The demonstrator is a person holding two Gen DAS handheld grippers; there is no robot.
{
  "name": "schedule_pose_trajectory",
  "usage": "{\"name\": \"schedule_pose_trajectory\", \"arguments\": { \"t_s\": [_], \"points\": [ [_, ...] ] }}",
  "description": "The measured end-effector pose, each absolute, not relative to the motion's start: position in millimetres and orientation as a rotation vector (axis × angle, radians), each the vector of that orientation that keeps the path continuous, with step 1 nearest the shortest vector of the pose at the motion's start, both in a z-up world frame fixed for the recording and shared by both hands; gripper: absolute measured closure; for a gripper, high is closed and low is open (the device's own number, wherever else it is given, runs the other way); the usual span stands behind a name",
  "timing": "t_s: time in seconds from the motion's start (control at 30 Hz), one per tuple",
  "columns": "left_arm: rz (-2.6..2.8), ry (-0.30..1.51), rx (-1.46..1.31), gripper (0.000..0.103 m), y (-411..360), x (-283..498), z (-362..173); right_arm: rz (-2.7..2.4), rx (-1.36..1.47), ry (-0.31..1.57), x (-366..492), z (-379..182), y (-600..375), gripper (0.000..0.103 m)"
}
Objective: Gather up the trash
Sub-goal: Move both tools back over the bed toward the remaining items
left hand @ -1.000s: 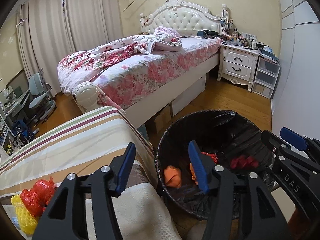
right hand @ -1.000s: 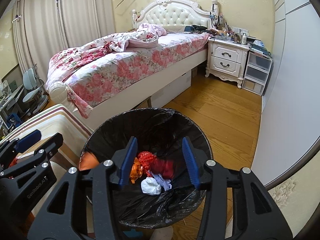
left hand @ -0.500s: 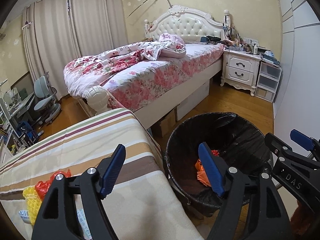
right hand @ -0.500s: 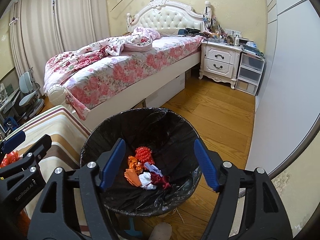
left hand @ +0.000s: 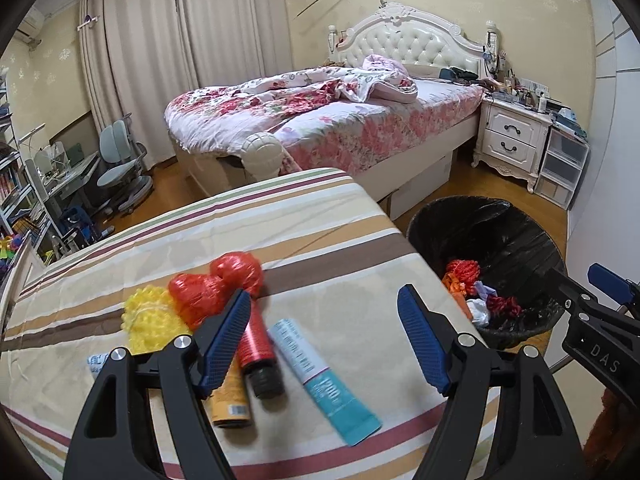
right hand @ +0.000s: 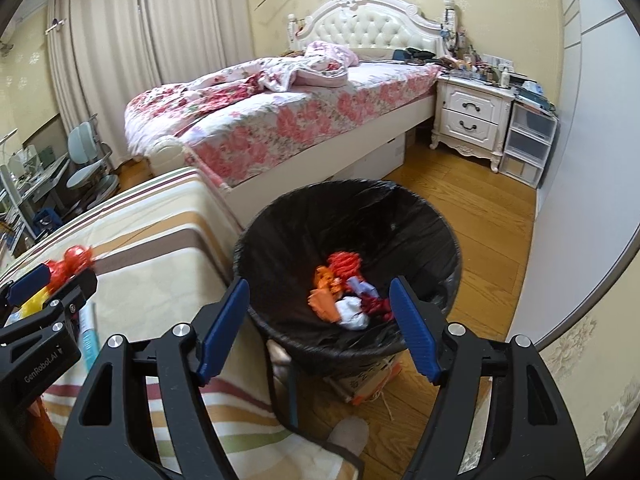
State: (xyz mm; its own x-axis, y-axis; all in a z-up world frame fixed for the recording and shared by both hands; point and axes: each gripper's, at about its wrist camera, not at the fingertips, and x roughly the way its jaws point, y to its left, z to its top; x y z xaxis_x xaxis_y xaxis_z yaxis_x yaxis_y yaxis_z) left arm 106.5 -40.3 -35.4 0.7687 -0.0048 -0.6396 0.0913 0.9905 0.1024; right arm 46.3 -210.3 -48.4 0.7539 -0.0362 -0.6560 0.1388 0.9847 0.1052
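Both the left gripper (left hand: 324, 340) and right gripper (right hand: 318, 330) gape empty; the red tube (left hand: 256, 346) may roll off the striped bedspread (left hand: 320, 232) if nudged.

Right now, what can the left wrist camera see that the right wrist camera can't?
Only the left wrist view shows the red bottle and orange tube on the striped cloth. Only the right wrist view shows the cardboard beneath the bin. Both show the black-lined trash bin holding scraps, the teal tube, and both open grippers.
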Motion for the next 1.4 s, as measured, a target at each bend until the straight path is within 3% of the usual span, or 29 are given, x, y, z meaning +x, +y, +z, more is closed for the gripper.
{"name": "schedule_pose_trajectory", "arguments": {
  "t_s": [0.67,1.4],
  "points": [
    [0.15,0.763,0.02,0.028,87.9,62.9,-53.2,0.094,0.024,0.751,27.8,-46.2,-106.0,0.032],
    [0.19,0.801,-0.026,0.028,117.3,77.3,-57.4,0.137,-0.006,0.766,35.1,-47.3,-80.2,0.032]
  ]
}}
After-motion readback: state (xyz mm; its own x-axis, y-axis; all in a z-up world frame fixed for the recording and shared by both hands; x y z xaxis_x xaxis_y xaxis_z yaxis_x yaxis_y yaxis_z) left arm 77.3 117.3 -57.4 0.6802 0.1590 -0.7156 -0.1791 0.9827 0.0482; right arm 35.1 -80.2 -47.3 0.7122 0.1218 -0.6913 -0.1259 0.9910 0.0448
